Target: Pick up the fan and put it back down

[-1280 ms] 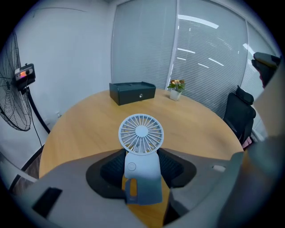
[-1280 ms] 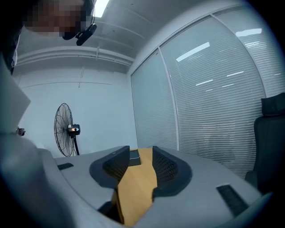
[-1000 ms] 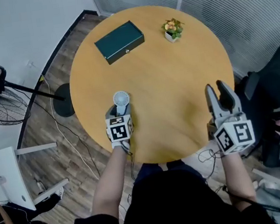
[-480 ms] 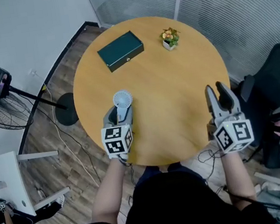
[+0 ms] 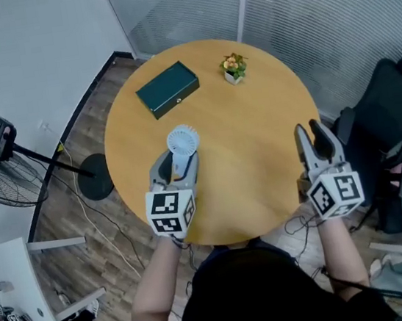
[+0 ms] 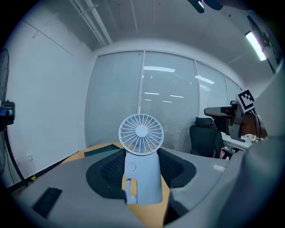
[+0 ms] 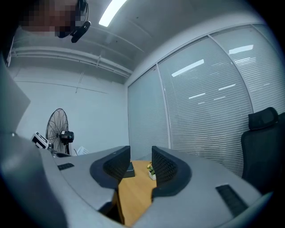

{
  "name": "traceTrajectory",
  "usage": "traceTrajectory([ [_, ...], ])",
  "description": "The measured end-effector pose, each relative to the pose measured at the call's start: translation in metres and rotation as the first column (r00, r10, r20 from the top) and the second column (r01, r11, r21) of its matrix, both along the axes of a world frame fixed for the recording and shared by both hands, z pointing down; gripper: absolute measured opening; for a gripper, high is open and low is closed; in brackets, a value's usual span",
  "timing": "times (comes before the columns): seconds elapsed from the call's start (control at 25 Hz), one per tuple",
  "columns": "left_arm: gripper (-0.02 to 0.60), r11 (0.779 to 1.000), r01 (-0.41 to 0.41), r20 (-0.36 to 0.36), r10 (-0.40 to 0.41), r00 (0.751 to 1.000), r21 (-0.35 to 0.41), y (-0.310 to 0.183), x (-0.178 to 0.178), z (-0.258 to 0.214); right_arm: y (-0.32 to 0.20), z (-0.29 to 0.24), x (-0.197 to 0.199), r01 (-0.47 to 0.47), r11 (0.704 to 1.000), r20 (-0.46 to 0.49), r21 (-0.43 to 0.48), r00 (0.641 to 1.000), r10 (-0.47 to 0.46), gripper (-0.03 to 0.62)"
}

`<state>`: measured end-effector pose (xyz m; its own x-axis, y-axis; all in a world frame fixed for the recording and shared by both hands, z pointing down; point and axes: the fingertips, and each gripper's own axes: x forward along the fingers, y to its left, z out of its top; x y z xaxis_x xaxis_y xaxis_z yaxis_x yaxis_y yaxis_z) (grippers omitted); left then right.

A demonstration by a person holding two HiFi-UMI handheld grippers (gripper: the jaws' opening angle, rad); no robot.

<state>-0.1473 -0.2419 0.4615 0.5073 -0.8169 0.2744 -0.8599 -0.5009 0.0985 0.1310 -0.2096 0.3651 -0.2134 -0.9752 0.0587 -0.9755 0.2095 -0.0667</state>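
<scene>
A small white handheld fan [image 5: 182, 142] stands upright between the jaws of my left gripper [image 5: 176, 168], which is shut on its body and holds it up above the round wooden table [image 5: 256, 133]. In the left gripper view the fan [image 6: 141, 133] fills the centre, and the dark pads [image 6: 109, 167] press its base on both sides. My right gripper [image 5: 308, 130] hovers at the table's right edge, pointing level. Its jaws are apart with nothing between them, and through the gap of the right gripper [image 7: 140, 162] only tabletop shows.
A dark green box [image 5: 167, 89] and a small potted flower [image 5: 231, 66] sit on the far part of the table. A pedestal fan [image 5: 1, 165] stands on the floor at the left. A black office chair [image 5: 398, 136] is at the right, and glass walls with blinds stand behind.
My left gripper has risen with the white fan, which now looks larger and sits higher over the table. The right gripper has hardly shifted.
</scene>
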Motion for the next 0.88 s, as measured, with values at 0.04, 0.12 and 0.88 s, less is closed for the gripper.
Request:
traceTrajectory([
  [0.04,0.215,1.000,-0.015,0.000,0.015,1.000,0.012,0.000,0.003,-0.005,0.002,-0.002,0.001,-0.011,1.000,-0.001,0.003,1.000,0.011,0.155],
  [0.12,0.215,0.998,-0.047,0.003,0.047,0.999,0.033,0.001,0.010,-0.012,0.007,-0.004,0.005,-0.036,0.999,-0.002,0.008,0.999,0.036,0.153],
  [0.88,0.215,0.948,-0.316,0.024,0.315,0.949,0.037,-0.018,0.124,-0.006,0.045,0.022,0.099,-0.285,0.958,0.016,-0.037,0.958,0.286,0.150],
])
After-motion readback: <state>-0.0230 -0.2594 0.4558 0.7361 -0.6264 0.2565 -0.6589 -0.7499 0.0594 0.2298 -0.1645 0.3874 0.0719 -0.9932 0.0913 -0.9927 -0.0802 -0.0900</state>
